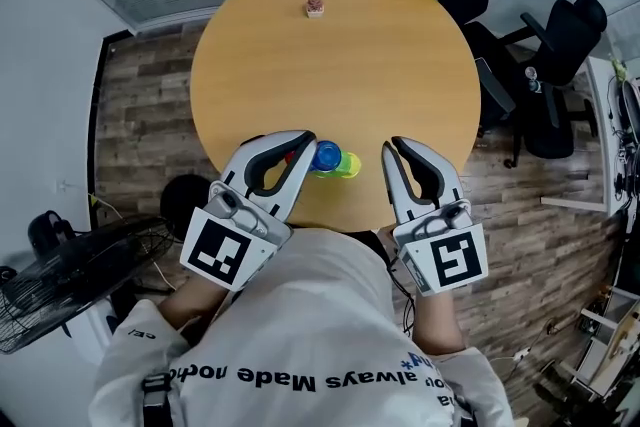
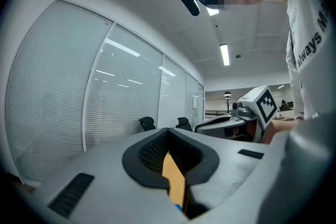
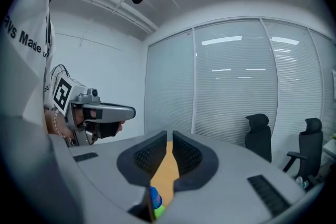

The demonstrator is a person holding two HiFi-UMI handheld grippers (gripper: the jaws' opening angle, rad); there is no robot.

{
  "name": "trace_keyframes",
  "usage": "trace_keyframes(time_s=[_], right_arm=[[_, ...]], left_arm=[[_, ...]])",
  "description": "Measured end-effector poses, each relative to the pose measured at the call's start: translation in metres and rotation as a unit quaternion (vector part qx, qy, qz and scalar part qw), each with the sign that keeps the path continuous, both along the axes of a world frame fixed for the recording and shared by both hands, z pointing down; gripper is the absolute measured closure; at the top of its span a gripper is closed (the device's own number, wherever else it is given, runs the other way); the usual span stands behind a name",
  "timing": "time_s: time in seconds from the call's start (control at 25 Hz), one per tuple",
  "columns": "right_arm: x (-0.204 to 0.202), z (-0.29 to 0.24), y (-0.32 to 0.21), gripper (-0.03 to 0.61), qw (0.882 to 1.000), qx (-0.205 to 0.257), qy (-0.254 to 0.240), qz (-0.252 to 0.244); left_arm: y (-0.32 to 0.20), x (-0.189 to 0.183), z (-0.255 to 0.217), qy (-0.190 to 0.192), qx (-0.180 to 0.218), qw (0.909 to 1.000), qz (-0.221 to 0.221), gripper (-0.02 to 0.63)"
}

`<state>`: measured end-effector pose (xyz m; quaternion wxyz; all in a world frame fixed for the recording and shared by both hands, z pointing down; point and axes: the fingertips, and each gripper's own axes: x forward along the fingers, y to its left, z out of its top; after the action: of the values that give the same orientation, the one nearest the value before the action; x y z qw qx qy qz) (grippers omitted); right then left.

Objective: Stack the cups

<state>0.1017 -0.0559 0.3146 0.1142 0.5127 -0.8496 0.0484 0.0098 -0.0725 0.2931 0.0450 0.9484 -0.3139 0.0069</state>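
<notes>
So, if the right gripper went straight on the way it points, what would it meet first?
Probably the bare wooden table: the right gripper aims just right of the stacked cups; its height is unclear.

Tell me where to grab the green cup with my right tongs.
Grip the green cup across its round wall, probably coming from the right, where the table is bare. The blue cup sits close at its left, so set one jaw at its far side and one at its near side. The right tongs look shut, so open them first.
</notes>
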Motion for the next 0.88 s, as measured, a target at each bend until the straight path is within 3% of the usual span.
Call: trace_keyframes(time_s=[0.88], right_arm=[[0.006, -0.016, 0.009, 0.54, 1.0, 0.011, -0.006, 0.011]], left_arm=[[0.005, 0.013, -0.008, 0.003, 0.006, 0.9999, 0.012, 0.591]])
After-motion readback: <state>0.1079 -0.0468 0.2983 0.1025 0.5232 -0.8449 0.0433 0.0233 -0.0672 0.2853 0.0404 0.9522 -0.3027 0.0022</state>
